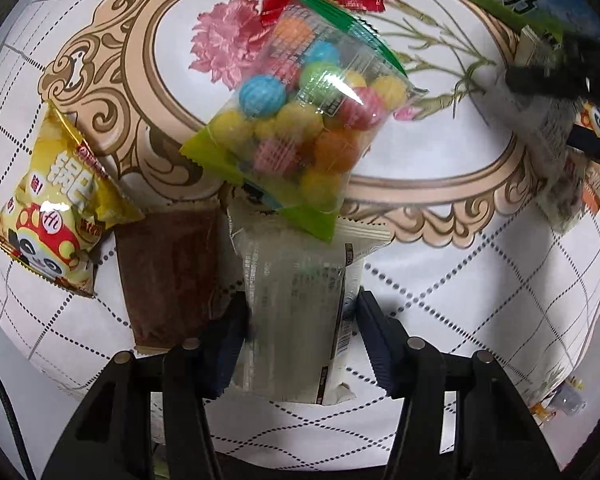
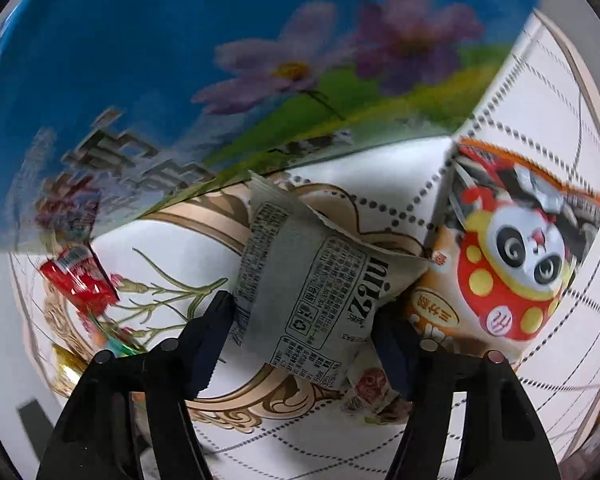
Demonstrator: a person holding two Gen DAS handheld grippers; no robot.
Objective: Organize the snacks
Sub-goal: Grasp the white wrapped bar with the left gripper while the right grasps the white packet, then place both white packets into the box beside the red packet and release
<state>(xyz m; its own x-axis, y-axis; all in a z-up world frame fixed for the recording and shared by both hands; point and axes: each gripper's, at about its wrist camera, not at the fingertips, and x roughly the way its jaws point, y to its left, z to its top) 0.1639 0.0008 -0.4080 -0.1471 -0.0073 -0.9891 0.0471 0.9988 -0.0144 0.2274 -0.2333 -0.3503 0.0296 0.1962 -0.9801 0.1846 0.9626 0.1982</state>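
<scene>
Broadly, largest first —
Tablecloth: white, quilted with dotted diamond lines, a tan scroll frame and pink flowers printed at its middle; it carries every snack.
Milk carton: blue and green with purple flowers, standing along the cloth's far edge in the right wrist view.
Candy-ball bag: clear with green ends, full of coloured balls, lying mid-cloth with its lower end over the white wrapper.
Orange panda bag: by the cloth's right edge, touching the grey packet.
Yellow panda bag: near the cloth's left edge, just beside the brown packet.
Brown packet: flat on the cloth, touching the white wrapper's left side.
White wrapper: pale translucent packet, back side up, between the left fingers.
Grey packet: printed back up, one end raised, between the right fingers.
Red wrapper: small, near the carton on the left.
Left gripper: both pads press the white wrapper's sides; clamped on it.
Right gripper: pads meet the grey packet's two edges; clamped on it.
</scene>
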